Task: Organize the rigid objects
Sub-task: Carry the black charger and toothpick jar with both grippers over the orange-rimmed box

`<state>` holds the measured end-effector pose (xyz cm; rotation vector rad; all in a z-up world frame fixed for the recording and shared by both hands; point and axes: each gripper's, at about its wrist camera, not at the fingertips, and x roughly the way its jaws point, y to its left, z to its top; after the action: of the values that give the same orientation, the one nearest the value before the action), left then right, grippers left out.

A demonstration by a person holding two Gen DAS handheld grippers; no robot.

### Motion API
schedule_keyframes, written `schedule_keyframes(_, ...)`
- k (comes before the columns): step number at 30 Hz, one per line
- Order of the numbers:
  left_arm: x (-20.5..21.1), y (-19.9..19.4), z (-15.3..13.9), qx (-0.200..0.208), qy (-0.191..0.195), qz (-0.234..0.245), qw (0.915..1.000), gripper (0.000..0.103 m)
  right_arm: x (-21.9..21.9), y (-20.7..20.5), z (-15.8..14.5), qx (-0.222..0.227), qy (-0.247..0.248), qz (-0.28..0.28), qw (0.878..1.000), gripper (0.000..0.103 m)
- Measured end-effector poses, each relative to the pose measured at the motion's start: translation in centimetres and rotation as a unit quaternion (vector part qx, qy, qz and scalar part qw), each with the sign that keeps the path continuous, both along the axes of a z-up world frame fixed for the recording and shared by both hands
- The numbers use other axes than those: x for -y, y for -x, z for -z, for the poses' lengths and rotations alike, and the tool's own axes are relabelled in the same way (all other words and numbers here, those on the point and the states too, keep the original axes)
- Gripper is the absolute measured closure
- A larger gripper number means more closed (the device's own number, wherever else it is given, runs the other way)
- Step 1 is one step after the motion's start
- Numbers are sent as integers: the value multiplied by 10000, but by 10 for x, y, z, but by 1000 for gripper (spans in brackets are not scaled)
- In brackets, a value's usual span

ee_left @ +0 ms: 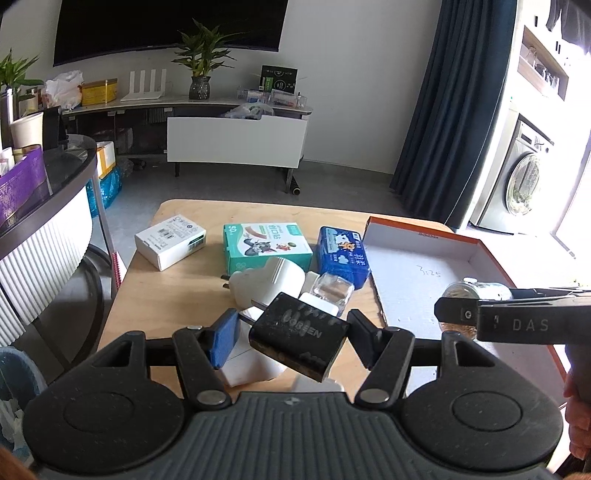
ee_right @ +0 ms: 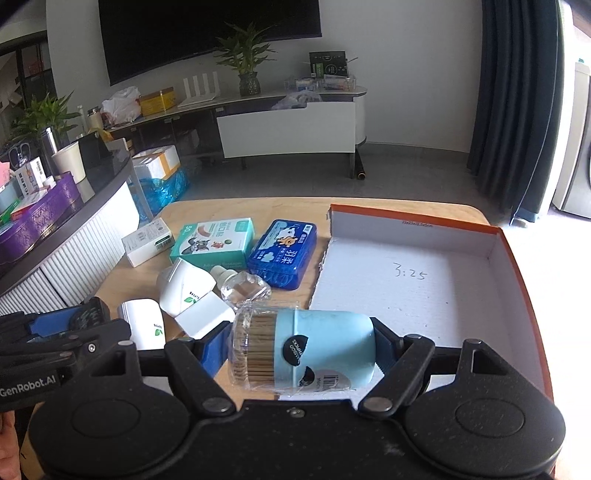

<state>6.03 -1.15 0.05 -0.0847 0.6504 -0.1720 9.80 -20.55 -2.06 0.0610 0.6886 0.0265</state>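
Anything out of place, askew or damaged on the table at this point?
No damage or spills. Small things lie jumbled: white plug, clear bottle on its side. The tray is empty; charger and toothpick jar are held tilted.

A large dark wall-mounted television [ee_right: 210, 33] hung above a long white media console [ee_right: 258, 99]. A green potted plant [ee_right: 245, 62] stood there, beside a white four-antenna router [ee_right: 201, 88]. Dark blue curtains [ee_right: 517, 110] hung rightward.

I see a bench [ee_right: 295, 210] of pale, smooth wood with a matt finish. The tray [ee_right: 413, 288] looks like white corrugated cardboard with a glossy orange rim. The charger [ee_left: 299, 338] is scuffed matt black plastic. My toothpick jar [ee_right: 303, 349] is smooth light-blue plastic under glossy clear wrap, its toothpicks wooden.
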Motion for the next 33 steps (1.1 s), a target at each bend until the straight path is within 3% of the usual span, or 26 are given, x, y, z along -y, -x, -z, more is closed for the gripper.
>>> schedule_keyframes(11, 37, -17, -13, -71, -51, 426, 9991, 39, 35, 21, -24, 209, 0, 463, 9987, 12)
schedule_keyframes(33, 93, -36, -31, 184, -42, 647, 9977, 39, 88, 43, -33, 451, -121, 975, 9941, 12)
